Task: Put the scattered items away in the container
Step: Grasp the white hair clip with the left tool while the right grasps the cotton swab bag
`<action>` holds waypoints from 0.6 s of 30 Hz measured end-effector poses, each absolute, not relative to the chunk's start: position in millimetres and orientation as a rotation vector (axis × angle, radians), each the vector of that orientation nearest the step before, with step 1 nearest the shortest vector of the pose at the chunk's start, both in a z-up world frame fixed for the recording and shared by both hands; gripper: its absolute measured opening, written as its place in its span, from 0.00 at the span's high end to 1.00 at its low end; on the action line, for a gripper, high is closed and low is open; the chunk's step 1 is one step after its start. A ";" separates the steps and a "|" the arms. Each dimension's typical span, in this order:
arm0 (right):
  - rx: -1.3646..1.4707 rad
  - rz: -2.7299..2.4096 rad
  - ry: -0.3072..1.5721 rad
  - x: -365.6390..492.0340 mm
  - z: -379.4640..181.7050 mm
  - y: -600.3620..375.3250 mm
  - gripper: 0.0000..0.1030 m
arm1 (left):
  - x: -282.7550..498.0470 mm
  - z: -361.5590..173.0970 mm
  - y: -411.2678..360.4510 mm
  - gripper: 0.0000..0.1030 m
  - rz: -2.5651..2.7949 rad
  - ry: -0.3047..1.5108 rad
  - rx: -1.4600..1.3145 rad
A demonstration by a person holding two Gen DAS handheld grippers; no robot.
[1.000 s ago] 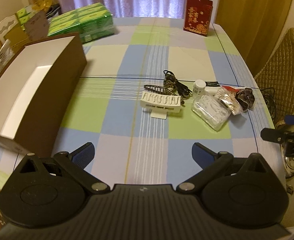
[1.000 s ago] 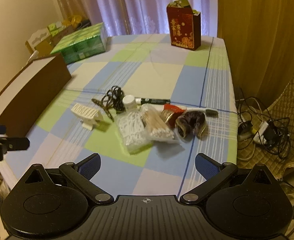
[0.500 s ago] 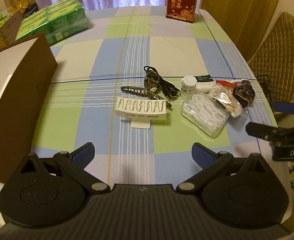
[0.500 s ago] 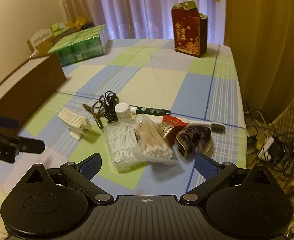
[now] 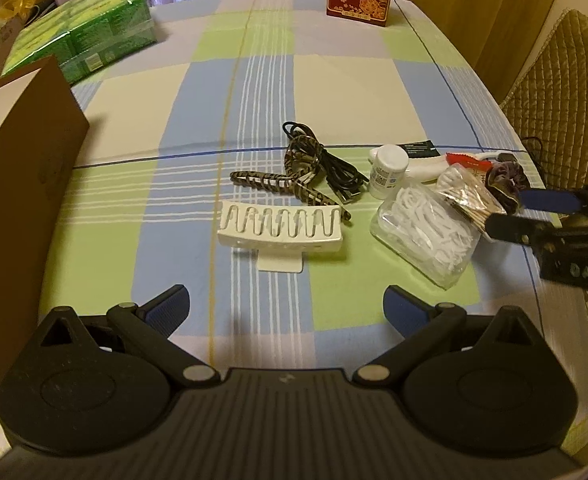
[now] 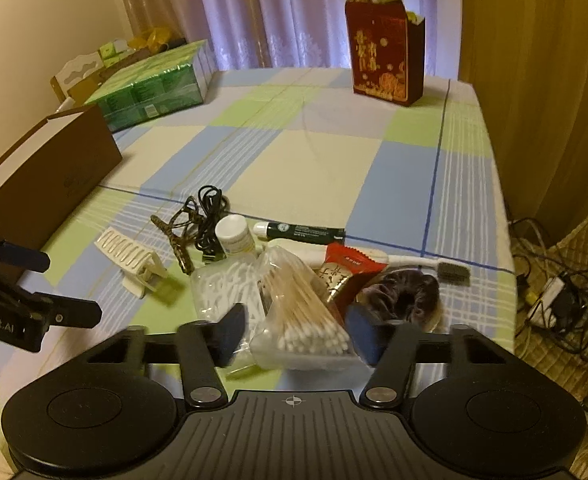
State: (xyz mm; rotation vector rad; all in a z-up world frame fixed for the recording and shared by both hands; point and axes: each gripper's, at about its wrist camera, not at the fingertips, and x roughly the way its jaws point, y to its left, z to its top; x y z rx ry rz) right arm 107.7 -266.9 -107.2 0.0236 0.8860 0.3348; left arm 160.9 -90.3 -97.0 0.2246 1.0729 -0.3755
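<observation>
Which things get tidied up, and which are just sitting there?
To tidy: white clip, patterned clip, cable, bottle, floss picks, cotton swabs, scrunchie, into the brown box.

Lying about: green packs, red bag, chair.

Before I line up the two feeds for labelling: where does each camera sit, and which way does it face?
Left wrist: on the left gripper, looking across the checked table at the white hair clip; its own open fingers show, and the right gripper enters from the right.
Right wrist: on the right gripper, low over the cotton swab bag; its fingers flank the bag, and the left gripper shows at left.
Shared: hair clip, swab bag, brown box, red gift bag.
</observation>
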 end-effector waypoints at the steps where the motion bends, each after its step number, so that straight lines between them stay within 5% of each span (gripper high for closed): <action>1: 0.025 0.333 0.887 109.6 -108.3 -266.8 0.41 | 162.6 -98.3 -90.8 0.01 -0.377 1.075 0.226; 6: 0.032 0.342 0.911 117.4 -116.2 -266.9 0.43 | 172.5 -103.3 -92.4 0.01 -0.373 1.077 0.228; 8: 0.036 0.353 0.927 118.9 -119.2 -267.1 0.70 | 176.4 -105.6 -93.8 0.01 -0.372 1.074 0.232; 18: 0.103 0.340 0.896 111.0 -108.7 -277.4 0.90 | 190.7 -117.8 -104.3 0.01 -0.372 1.047 0.281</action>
